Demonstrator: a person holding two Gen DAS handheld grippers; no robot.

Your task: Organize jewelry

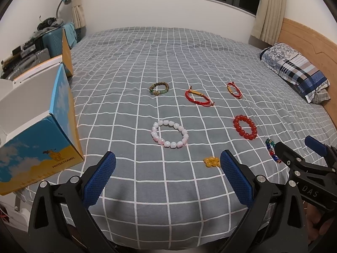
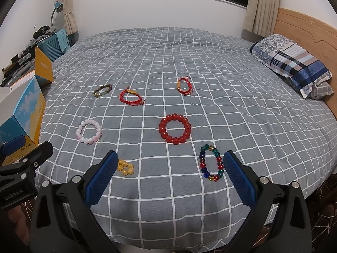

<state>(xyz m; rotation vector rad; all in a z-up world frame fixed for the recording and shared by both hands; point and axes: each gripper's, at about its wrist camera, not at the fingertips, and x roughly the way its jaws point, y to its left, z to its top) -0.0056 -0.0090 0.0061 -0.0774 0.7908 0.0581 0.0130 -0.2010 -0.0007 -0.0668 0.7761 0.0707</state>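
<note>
While I hold both tongs over the grey checked bedspread (image 2: 168,63), my left gripper (image 1: 167,168) and right gripper (image 2: 170,168) gape wide, empty. 7 bracelets lie mid-frame: the pink bead bracelet (image 1: 169,133), the red bead bracelet (image 2: 174,129). The blue-and-yellow cardboard box (image 1: 42,147) stands open at left.

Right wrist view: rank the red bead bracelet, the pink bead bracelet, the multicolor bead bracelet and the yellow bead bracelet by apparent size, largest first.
1. red bead bracelet
2. multicolor bead bracelet, similar; it lies nearer the camera, so this order is unsure
3. pink bead bracelet
4. yellow bead bracelet, clearly smallest, partly hidden behind a tool finger
</note>
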